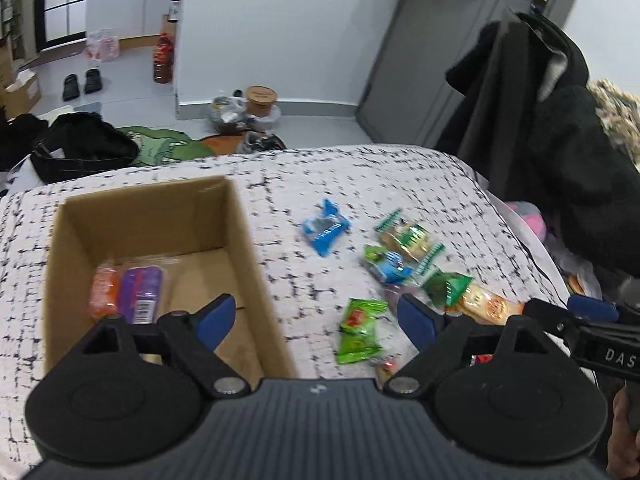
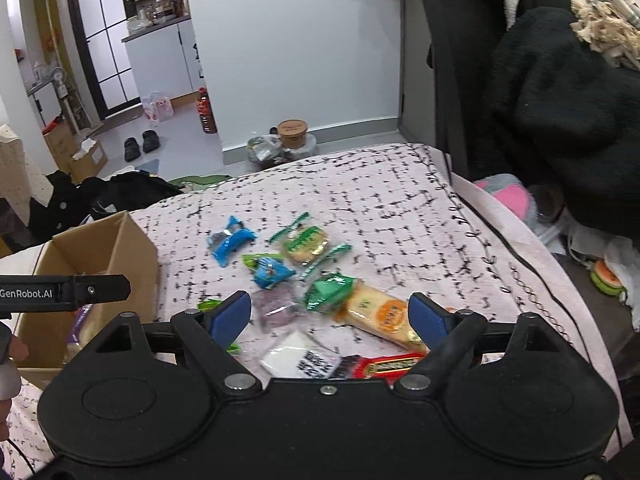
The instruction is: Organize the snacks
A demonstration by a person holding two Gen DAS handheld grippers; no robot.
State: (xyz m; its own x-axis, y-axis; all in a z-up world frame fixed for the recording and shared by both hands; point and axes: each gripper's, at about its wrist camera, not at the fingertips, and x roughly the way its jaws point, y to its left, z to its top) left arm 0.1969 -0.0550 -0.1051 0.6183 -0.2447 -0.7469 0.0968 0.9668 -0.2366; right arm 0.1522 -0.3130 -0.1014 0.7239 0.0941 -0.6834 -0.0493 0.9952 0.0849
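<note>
While both the left gripper (image 1: pixel 316 322) and the right gripper (image 2: pixel 330 316) hang with jaws wide and empty, the snack packets (image 2: pixel 296 276) lie scattered on the bed (image 2: pixel 400 208) just right of the cardboard box (image 1: pixel 240 240). They look light, crinkly and slippery, so a pinch across a sealed end seems safest. Inside the box lie an orange packet (image 1: pixel 105 290) and a purple packet (image 1: pixel 142 292), side by side.
</note>
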